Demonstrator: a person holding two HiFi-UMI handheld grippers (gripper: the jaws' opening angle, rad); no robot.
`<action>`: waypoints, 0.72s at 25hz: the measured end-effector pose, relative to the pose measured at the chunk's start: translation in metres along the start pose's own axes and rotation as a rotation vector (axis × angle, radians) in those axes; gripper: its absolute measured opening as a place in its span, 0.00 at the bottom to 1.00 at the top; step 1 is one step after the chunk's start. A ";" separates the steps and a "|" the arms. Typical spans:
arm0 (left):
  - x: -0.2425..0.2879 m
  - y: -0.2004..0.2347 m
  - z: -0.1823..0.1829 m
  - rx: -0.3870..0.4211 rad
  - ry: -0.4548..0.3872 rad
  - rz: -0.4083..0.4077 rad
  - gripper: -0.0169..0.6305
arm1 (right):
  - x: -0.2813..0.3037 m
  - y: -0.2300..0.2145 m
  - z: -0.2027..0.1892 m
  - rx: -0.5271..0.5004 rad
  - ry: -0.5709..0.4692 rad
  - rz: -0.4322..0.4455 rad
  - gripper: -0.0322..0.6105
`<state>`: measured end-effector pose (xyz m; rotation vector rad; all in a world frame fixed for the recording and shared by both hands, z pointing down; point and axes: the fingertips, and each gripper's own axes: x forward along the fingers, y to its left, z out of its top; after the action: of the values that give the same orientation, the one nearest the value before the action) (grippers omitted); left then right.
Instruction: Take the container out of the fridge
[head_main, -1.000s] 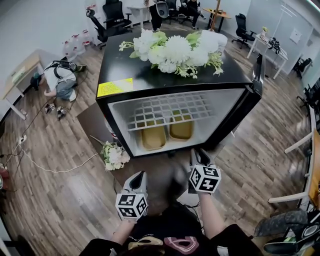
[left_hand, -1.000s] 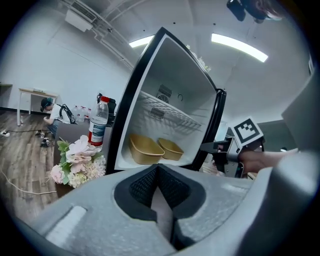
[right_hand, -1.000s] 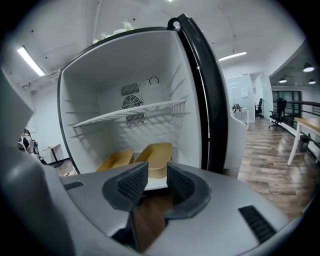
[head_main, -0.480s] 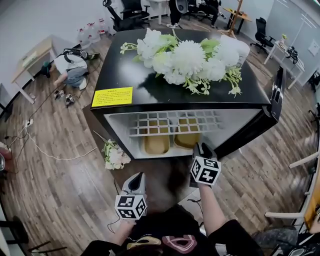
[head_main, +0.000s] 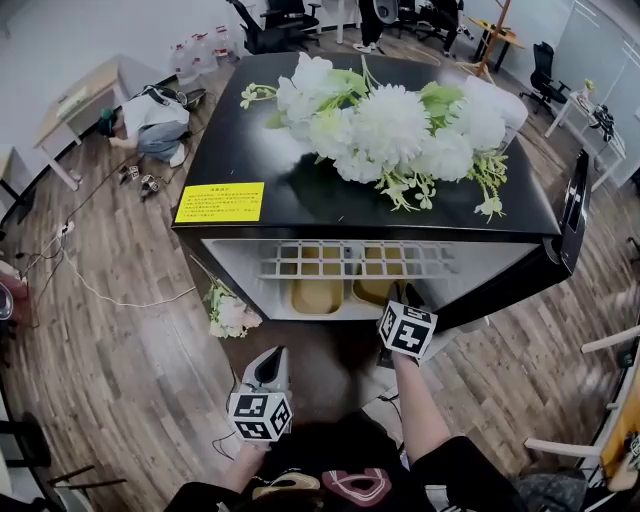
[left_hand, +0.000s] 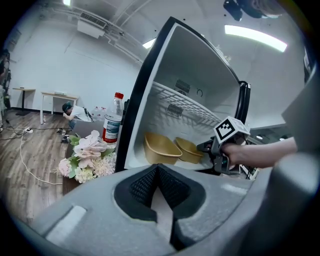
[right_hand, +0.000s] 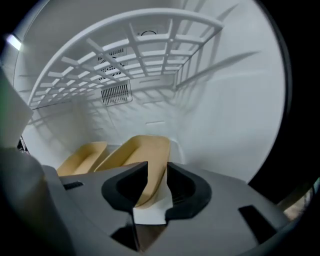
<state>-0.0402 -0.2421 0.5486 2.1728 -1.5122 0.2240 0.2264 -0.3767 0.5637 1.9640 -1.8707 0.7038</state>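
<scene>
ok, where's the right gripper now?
Head view, right of centre: right gripper at the fridge mouth, jaws open astride the rim of the right-hand container.

Open-plan office, seen from above.
Black swivel chairs (head_main: 268, 18) stand at the far side. A desk (head_main: 80, 98) sits against the left wall and another at the far right. Cables (head_main: 100, 296) trail across wood-look flooring (head_main: 120, 380), and strip lights (left_hand: 256, 38) run along the ceiling.

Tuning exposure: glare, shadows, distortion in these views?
Head view: fisheye bend, sheen on the glossy black fridge top. Left gripper view: ceiling strip light blooms, corners dark. Right gripper view: white wire shelf throws grid shadows on the wall; right edge black.
</scene>
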 end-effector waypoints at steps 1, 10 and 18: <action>0.001 0.000 0.000 0.001 0.001 0.003 0.04 | 0.003 -0.001 -0.001 0.001 0.007 -0.004 0.25; 0.004 0.006 0.003 0.000 0.000 0.037 0.04 | 0.026 -0.008 -0.014 0.014 0.098 -0.023 0.25; 0.004 0.015 0.004 -0.003 -0.002 0.060 0.04 | 0.036 -0.004 -0.019 0.019 0.133 -0.028 0.20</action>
<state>-0.0529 -0.2514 0.5507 2.1275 -1.5797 0.2388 0.2288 -0.3952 0.6000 1.9015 -1.7615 0.8250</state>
